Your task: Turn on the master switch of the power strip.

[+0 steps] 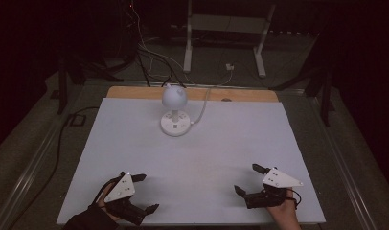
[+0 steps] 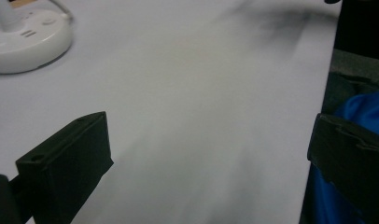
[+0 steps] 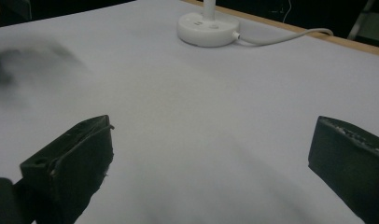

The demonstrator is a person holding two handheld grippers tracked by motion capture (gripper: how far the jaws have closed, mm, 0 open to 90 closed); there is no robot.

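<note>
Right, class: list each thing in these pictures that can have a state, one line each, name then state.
Desk lamp: upright at the far side of the table, unlit as far as I can tell, untouched.
Lamp cable: plugged into the base, trailing off the far edge.
Left tongs: open, holding nothing.
Right tongs: open, holding nothing.

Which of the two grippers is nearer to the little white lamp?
Left, narrowly. The left gripper sits toward the near left of the lamp; the right gripper sits near right, slightly farther off. Both are open.

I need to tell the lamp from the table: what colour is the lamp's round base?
White, on the pale table; the lamp base shows best in the right gripper view.
</note>
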